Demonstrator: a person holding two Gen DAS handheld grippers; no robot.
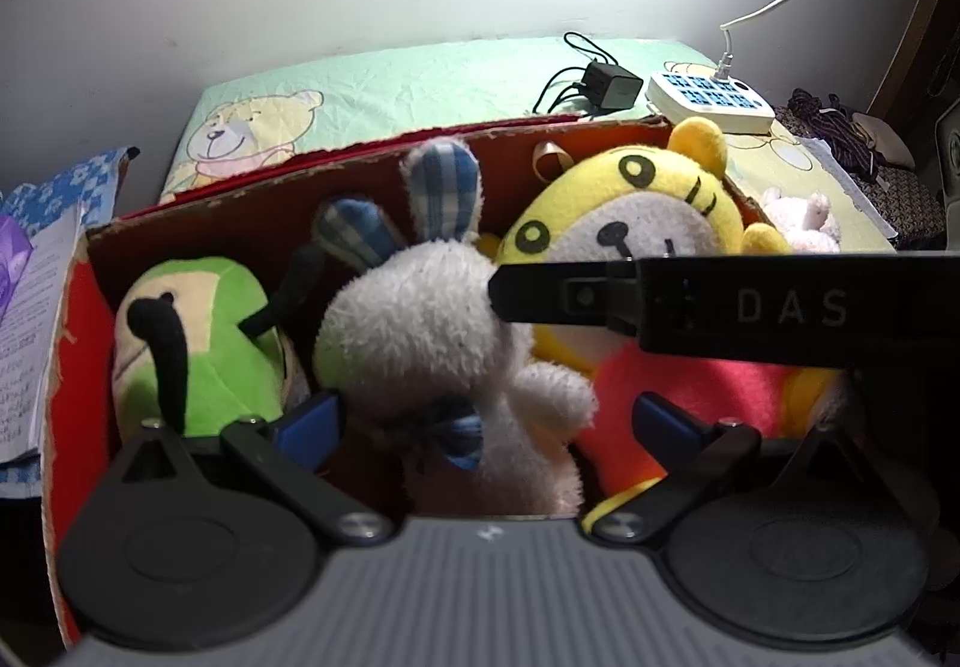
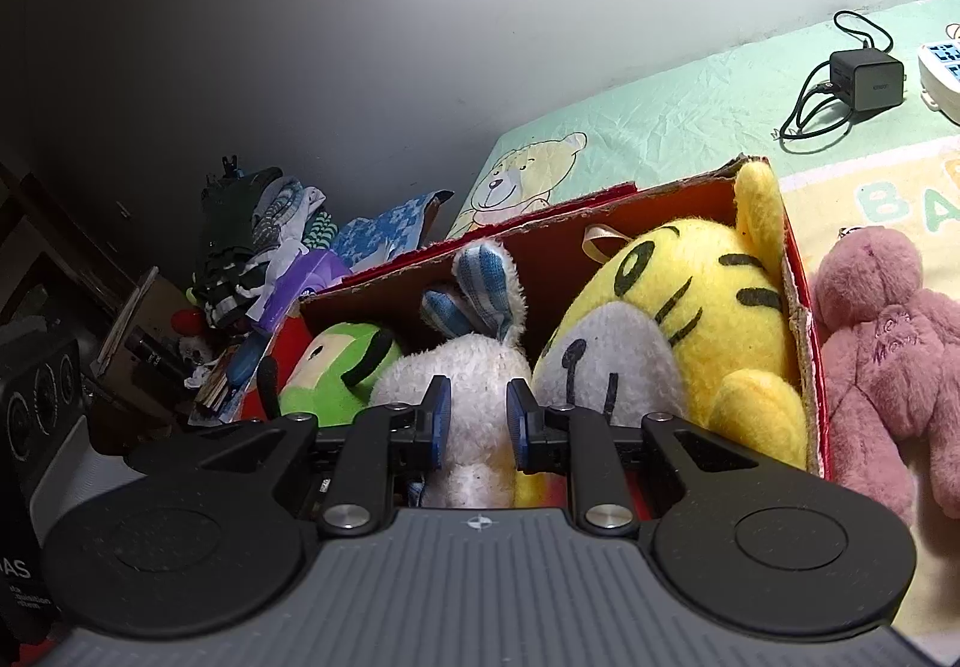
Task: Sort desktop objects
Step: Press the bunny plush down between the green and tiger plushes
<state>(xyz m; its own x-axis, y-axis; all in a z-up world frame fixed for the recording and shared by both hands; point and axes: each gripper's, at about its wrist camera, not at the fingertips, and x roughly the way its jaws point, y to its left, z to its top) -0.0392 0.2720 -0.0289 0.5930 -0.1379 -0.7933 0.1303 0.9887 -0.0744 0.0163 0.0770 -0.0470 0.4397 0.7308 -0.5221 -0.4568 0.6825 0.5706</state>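
A red cardboard box holds three plush toys. A green plush lies at its left. In the middle is a white bunny with blue checked ears, and a yellow tiger fills the right side. My left gripper is open wide, its blue pads either side of the bunny's body. My right gripper pinches the bunny's white fur between its narrow-set pads. A pink bear lies outside the box on the right.
The box sits on a green bear-print cloth against a white wall. A black charger and a white power strip lie behind it. Papers and piled clutter crowd the left.
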